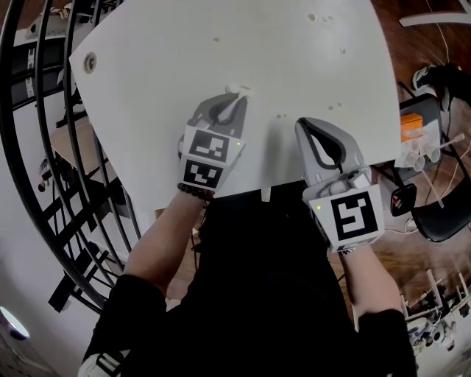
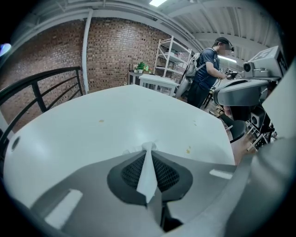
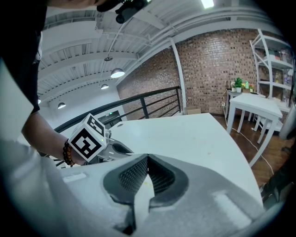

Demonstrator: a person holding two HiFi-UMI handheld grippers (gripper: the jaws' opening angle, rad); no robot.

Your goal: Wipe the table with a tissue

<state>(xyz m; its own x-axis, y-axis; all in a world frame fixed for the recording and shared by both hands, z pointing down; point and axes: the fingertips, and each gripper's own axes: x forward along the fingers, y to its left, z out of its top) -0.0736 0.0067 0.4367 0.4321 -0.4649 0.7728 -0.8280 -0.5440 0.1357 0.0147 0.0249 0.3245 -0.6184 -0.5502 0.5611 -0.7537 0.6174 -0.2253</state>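
Note:
My left gripper point(image 1: 237, 93) is shut on a white tissue point(image 1: 238, 90), whose small tuft pokes out past the tips onto the white table point(image 1: 221, 44). In the left gripper view the tissue point(image 2: 147, 173) runs as a strip between the closed jaws of the left gripper point(image 2: 149, 149), just above the table point(image 2: 92, 129). My right gripper point(image 1: 304, 127) hovers over the table's near edge, to the right of the left one, shut with nothing in it. In the right gripper view, the right gripper point(image 3: 148, 158) has its tips touching, and the left gripper's marker cube point(image 3: 87, 139) shows at the left.
Small crumbs point(image 1: 280, 115) and specks point(image 1: 335, 106) dot the table, with more point(image 1: 313, 16) at the far edge. A black railing point(image 1: 44, 110) curves along the left. An orange box point(image 1: 411, 125) and cables lie right of the table. A person point(image 2: 208, 69) stands beyond it.

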